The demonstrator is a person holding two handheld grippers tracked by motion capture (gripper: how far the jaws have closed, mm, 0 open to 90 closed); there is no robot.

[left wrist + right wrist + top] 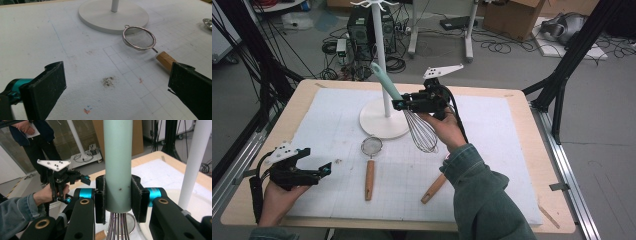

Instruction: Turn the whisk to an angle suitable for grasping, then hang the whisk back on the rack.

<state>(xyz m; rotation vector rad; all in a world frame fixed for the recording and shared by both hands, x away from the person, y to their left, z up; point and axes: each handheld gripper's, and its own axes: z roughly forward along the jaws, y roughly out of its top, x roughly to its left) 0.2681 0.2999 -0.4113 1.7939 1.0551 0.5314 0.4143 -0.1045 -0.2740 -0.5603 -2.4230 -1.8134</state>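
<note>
Right gripper (pixel 404 104) is clamping the whisk (pixel 412 114) by its mint handle, pads squeezing both sides, wires hanging below, lifted just beside the white stand (pixel 383 122). Left gripper (pixel 326 170) is sitting well off the stand, jaws spread, gripping nothing.

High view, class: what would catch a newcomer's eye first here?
The right claw grips the pale green handle of a wire whisk, lifted beside the white round-based stand. Below on the white foam mat lies a small metal mesh strainer with a wooden handle. The left claw rests open at the mat's near left.
</note>
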